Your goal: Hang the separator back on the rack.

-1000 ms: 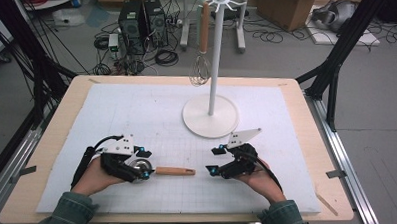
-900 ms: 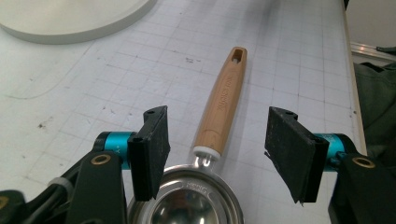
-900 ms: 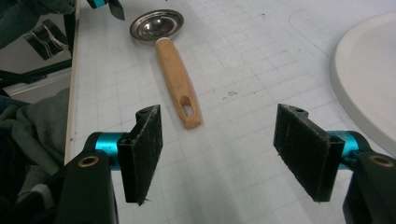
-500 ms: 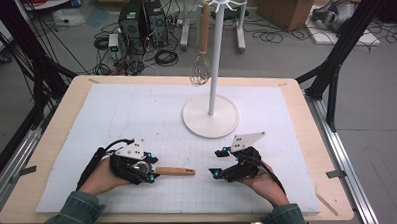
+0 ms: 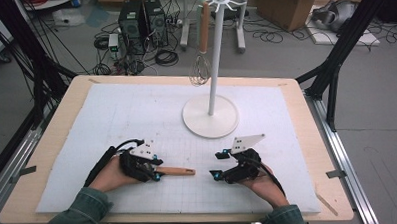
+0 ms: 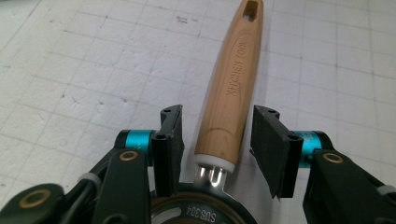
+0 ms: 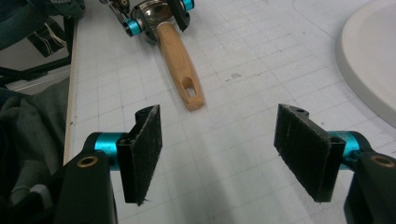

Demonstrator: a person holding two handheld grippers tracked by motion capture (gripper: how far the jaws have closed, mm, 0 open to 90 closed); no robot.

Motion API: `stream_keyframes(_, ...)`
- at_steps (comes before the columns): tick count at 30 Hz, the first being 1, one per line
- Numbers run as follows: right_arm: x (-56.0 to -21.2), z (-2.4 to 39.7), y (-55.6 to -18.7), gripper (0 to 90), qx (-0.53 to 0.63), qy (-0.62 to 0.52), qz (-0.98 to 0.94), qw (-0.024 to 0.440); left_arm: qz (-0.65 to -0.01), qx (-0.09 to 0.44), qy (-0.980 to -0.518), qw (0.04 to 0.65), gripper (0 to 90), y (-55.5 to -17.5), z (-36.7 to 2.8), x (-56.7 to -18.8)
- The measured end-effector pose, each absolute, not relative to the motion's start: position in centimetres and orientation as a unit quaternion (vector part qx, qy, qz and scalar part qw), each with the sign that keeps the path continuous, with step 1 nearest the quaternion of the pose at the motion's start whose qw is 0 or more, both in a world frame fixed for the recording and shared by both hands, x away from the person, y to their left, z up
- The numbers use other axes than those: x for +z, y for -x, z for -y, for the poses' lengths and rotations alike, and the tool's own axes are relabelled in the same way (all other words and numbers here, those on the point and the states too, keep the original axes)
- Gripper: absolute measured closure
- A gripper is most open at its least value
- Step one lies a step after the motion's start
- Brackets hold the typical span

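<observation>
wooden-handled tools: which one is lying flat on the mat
The wooden-handled utensil between the left gripper jaws lies flat on the mat; the whisk hangs from the white stand.

Open mat (image 5: 136, 119) across the surface's left and middle. Blocked right of centre by white stand (image 5: 210, 116) with hanging whisk (image 5: 200, 69); wooden handle (image 5: 176, 171) lying between both tongs.

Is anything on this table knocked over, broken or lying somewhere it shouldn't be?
Nothing stands out. The wooden-handled utensil lies flat on the white mat between the open pads of the left gripper, whose jaws have just been closing. The whisk hangs from the upright stand. The right gripper is open over bare mat.
</observation>
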State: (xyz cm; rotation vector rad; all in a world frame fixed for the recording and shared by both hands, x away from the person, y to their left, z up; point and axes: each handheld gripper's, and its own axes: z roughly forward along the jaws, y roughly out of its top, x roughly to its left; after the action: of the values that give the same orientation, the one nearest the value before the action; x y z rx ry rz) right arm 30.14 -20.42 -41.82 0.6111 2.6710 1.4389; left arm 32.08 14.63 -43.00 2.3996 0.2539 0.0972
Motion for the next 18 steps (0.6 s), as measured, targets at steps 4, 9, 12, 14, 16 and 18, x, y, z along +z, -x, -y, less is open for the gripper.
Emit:
stream_keyframes(4,-41.76,20.55,-30.17,31.8,0.466,-0.198,-0.862,0.026,-0.096,0.042,-0.932,0.346,58.1,-32.12,-14.32,-43.03)
stream_keyframes(9,-41.79,20.55,-30.18,31.8,0.468,-0.197,-0.861,0.027,-0.098,0.046,-0.933,0.344,62.5,-32.22,-14.16,-43.02)
stream_keyframes(12,-41.93,20.46,-30.13,31.8,0.464,-0.199,-0.863,0.025,-0.097,0.050,-0.934,0.341,63.4,-32.22,-14.14,-43.01)
stream_keyframes(14,-42.02,20.39,-30.16,31.8,0.464,-0.198,-0.863,0.024,-0.098,0.051,-0.934,0.340,64.1,-32.18,-14.12,-42.99)
stream_keyframes(16,-42.11,20.34,-30.19,31.8,0.464,-0.198,-0.863,0.024,-0.092,0.050,-0.934,0.342,66.7,-32.17,-14.15,-43.01)
stream_keyframes(18,-42.19,20.27,-30.27,31.8,0.464,-0.198,-0.863,0.026,-0.092,0.047,-0.934,0.342,68.8,-32.19,-14.14,-43.04)
